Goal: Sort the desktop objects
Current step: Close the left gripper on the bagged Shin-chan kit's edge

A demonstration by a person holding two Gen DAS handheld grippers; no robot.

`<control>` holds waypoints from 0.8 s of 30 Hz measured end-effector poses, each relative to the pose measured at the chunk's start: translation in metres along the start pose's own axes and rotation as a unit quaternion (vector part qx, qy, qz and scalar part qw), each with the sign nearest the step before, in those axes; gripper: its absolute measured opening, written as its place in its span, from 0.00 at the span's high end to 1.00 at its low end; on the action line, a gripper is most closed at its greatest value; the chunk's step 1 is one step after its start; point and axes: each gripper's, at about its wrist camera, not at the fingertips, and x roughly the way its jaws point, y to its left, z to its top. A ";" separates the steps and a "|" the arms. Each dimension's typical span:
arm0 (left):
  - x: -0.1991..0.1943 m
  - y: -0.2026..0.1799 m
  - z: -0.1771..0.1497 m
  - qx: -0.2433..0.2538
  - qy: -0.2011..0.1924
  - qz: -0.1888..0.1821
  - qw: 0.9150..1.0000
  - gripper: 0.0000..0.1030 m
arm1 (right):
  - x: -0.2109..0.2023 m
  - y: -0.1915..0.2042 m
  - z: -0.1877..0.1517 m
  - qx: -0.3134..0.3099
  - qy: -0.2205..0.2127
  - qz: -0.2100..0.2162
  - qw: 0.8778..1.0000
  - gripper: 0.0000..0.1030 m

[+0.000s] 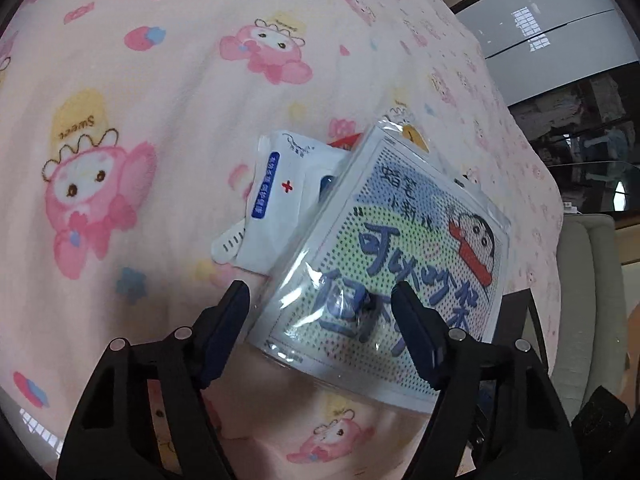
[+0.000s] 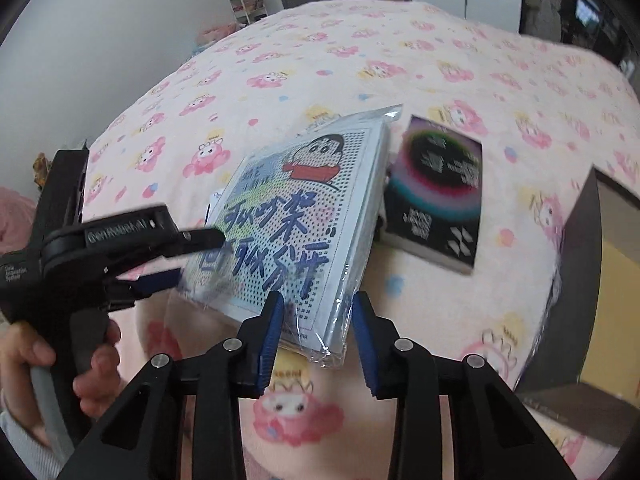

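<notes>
A plastic-wrapped cartoon book (image 1: 400,256) lies tilted on the pink cartoon blanket (image 1: 140,100), its far edge resting on a white medical pack (image 1: 276,204). My left gripper (image 1: 320,304) is open, its fingers on either side of the book's near corner. In the right wrist view the same book (image 2: 296,220) sits in the middle, and my right gripper (image 2: 318,312) is open around its near corner. The left gripper (image 2: 188,256) reaches in from the left with one finger above and one below the book's edge. A black book (image 2: 436,196) lies flat to the right.
A dark box with a yellow inside (image 2: 592,288) stands at the table's right edge. A white cabinet (image 1: 552,20) and a beige chair (image 1: 592,300) stand beyond the table. A person's hand (image 2: 36,356) holds the left gripper's handle.
</notes>
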 end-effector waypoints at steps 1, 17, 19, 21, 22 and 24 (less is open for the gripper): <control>0.006 0.008 0.006 -0.009 0.002 0.010 1.000 0.31 | 0.000 -0.003 0.000 0.005 0.001 0.000 1.000 0.70; 0.014 -0.001 -0.010 0.045 0.013 0.038 0.998 0.36 | 0.022 0.000 0.003 -0.016 -0.006 -0.063 0.998 0.69; 0.014 -0.004 -0.015 0.054 0.023 0.028 0.998 0.36 | 0.020 0.001 -0.003 -0.014 0.001 -0.065 0.998 0.69; 0.013 -0.010 -0.022 0.068 0.035 0.015 0.997 0.36 | 0.013 0.007 -0.011 -0.017 0.000 -0.047 0.999 0.69; 0.013 -0.015 -0.026 0.077 0.042 0.008 0.996 0.36 | 0.008 0.009 -0.016 -0.022 -0.003 -0.046 0.999 0.69; 0.011 -0.023 -0.036 0.092 0.053 -0.003 0.994 0.36 | -0.001 0.015 -0.026 -0.032 -0.008 -0.043 0.999 0.69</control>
